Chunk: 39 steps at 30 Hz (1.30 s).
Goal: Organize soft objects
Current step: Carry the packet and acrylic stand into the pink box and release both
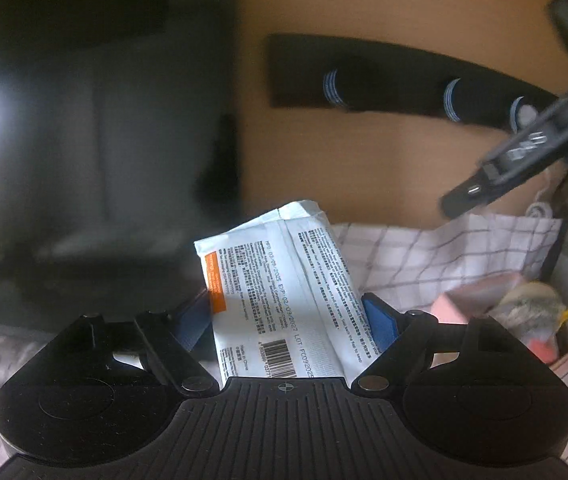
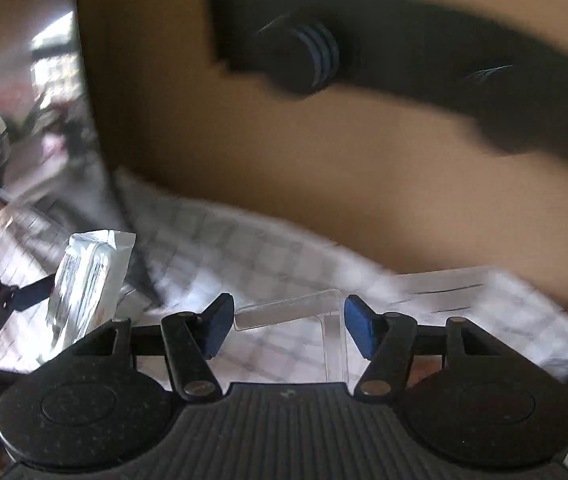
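My left gripper (image 1: 287, 320) is shut on a soft white packet (image 1: 276, 264) printed with text, an orange label and a barcode; both blue pads press its sides. The right wrist view shows that packet (image 2: 88, 280) at the left, lifted above the checked cloth in the left gripper (image 2: 76, 300). My right gripper (image 2: 287, 322) holds a clear plastic piece (image 2: 287, 308) that spans the gap between its blue pads and stays sharp against the blurred background. From the left wrist view, the right gripper (image 1: 467, 196) hangs at the upper right.
A checked cloth (image 1: 423, 252) covers the surface below. At the right, a cardboard box holds a pink sponge (image 1: 451, 308) and a plush toy (image 1: 531, 304). A black rail with striped knobs (image 1: 383, 80) is fixed to the tan wall behind.
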{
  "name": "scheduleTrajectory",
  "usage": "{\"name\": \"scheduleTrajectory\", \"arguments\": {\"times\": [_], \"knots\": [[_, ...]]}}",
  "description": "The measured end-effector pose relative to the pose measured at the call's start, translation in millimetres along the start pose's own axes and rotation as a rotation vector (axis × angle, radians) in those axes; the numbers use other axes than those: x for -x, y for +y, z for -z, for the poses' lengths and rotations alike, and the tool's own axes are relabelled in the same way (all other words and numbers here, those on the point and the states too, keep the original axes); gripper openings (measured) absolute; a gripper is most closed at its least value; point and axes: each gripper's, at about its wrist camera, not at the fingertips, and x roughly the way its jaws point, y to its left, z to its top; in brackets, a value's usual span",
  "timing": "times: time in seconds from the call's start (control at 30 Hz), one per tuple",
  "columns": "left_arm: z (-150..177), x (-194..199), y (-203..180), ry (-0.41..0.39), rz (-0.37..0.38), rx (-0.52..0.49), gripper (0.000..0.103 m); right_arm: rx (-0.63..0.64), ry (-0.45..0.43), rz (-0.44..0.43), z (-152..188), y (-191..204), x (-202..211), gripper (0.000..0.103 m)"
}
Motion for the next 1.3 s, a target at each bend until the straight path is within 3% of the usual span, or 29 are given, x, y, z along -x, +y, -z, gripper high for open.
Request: {"name": "scheduleTrajectory", "arguments": {"times": [0.23,0.43,0.57,0.7,0.8,0.93,1.03,1.1,1.3], "knots": [[-15,-53,-93,0.069,0.233,-0.039,0.086,-0.136,-0.061,0.165,30,-88,42,0.061],[-12,-103,-176,0.169,0.388,-0.065,0.086,-0.269,-0.053,0.186,55,-132,52,0.061],[-2,-143,-205,0.213,0.494,0.000,0.087,-0.349,-0.025,0.179,68,-150,34,0.061],[28,-178,-232,0.322,0.437,-0.070,0.088,-0.391,0.018,0.161,79,-160,3,0.061],[37,-179,-224,0.285,0.445,-0.010,0.086,-0.411,0.063,0.160,82,-166,-28,0.061],[31,-163,-207,0.162,0.480,0.028,0.085,-0.458,0.138,0.155,87,-180,-74,0.062],[27,-161,-208,0.173,0.480,-0.020,0.085,-0.444,0.172,0.161,91,-184,-95,0.064],[30,-158,-206,0.188,0.480,-0.017,0.084,-0.450,0.153,0.136,93,-185,-95,0.078],[46,-143,-202,0.218,0.522,0.014,0.084,-0.471,0.070,0.092,92,-179,-68,0.079]]}}
